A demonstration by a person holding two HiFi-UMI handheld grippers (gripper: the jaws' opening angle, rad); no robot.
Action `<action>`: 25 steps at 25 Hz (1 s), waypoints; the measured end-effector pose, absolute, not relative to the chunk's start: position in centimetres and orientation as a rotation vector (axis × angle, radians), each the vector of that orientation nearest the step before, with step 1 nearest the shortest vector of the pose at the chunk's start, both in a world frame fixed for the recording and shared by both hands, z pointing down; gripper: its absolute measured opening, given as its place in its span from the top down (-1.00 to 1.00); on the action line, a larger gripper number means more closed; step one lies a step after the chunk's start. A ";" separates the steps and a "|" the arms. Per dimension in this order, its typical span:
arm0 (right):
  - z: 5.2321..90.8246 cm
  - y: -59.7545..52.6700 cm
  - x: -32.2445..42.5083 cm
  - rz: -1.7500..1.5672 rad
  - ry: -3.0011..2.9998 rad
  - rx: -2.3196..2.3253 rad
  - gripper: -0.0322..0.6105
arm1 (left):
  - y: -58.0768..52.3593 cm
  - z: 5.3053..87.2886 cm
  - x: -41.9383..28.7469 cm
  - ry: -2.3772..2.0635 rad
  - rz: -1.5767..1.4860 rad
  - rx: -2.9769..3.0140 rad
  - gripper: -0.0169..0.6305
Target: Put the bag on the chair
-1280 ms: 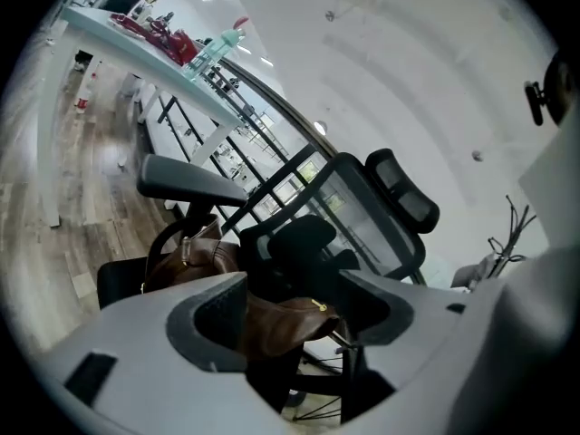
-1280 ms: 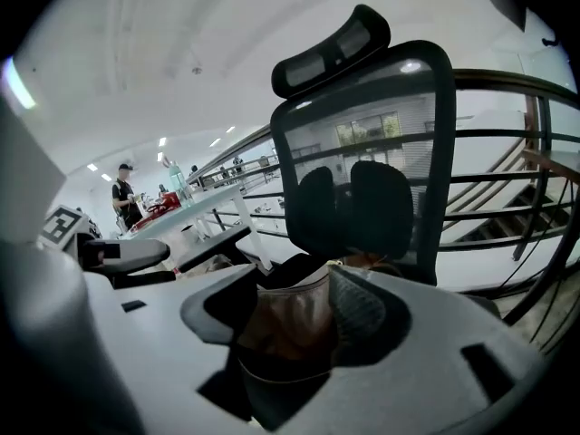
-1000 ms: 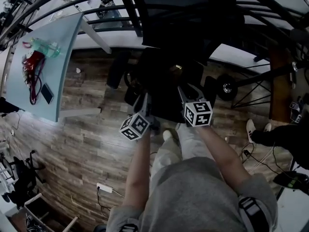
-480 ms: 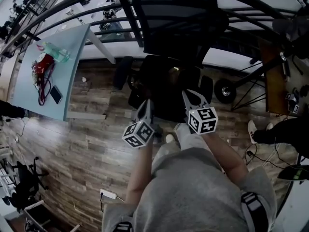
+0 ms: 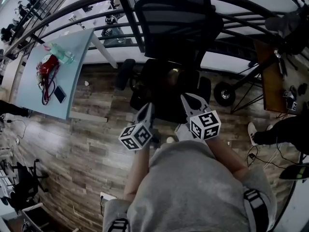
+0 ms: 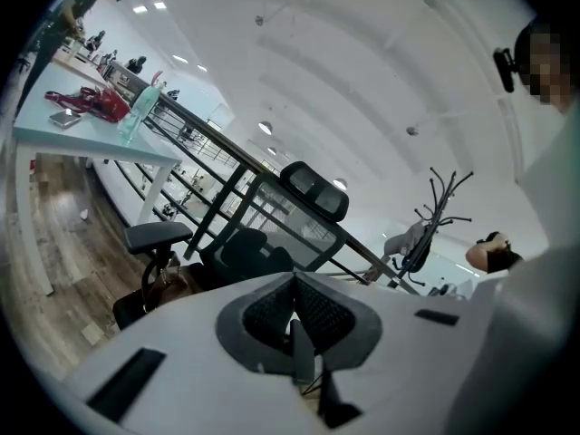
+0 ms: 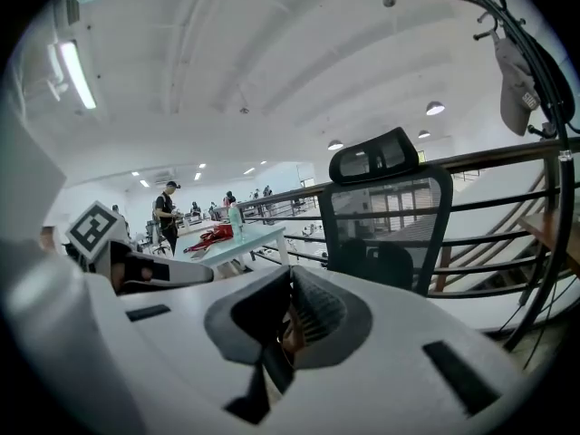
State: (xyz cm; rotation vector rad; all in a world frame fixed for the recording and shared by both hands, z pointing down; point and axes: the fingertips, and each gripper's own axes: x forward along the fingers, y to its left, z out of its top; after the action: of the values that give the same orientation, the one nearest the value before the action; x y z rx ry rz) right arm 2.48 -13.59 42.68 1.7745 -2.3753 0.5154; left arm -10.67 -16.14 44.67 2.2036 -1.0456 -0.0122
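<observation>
A black office chair (image 5: 176, 23) stands ahead of me, and a dark bag (image 5: 166, 83) rests on its seat. The left gripper (image 5: 147, 107) and right gripper (image 5: 189, 99) hover side by side just short of the seat's front edge, apart from the bag. Both are shut with nothing between their pads. In the left gripper view the shut left gripper (image 6: 294, 311) points at the chair (image 6: 314, 188) with the bag (image 6: 245, 252) on the seat. In the right gripper view the right gripper (image 7: 290, 311) faces the mesh backrest (image 7: 390, 216), the bag's (image 7: 372, 261) dark top showing before it.
A pale blue table (image 5: 72, 95) at the left carries a red item, a bottle and a phone. A metal railing runs behind the chair. A wheeled stand (image 5: 224, 93) and someone's dark shoes (image 5: 270, 132) are at the right. Cables lie on the wood floor.
Both grippers have risen and drawn back from the bag toward my body. Their jaws, parted a second ago, are now shut. The bag stays on the seat.
</observation>
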 end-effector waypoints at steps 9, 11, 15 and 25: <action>42.3 -12.2 2.2 0.592 -2.411 1.793 0.88 | -14.4 45.1 -11.5 -1.001 0.009 2.193 0.93; 42.3 -12.1 2.1 0.596 -2.415 1.790 0.88 | -14.3 45.0 -11.6 -0.997 0.010 2.192 0.94; 42.1 -12.0 1.7 0.602 -2.422 1.779 0.88 | -14.4 45.0 -11.7 -0.992 0.005 2.187 0.93; 42.3 -12.2 1.0 0.624 -2.437 1.758 0.89 | -15.2 44.9 -12.1 -0.989 -0.021 2.162 0.94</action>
State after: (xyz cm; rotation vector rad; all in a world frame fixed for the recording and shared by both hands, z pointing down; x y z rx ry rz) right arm 1.00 -12.18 42.32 1.7581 -2.4366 0.6245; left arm -12.11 -15.16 44.92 2.1616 -0.9886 -0.0205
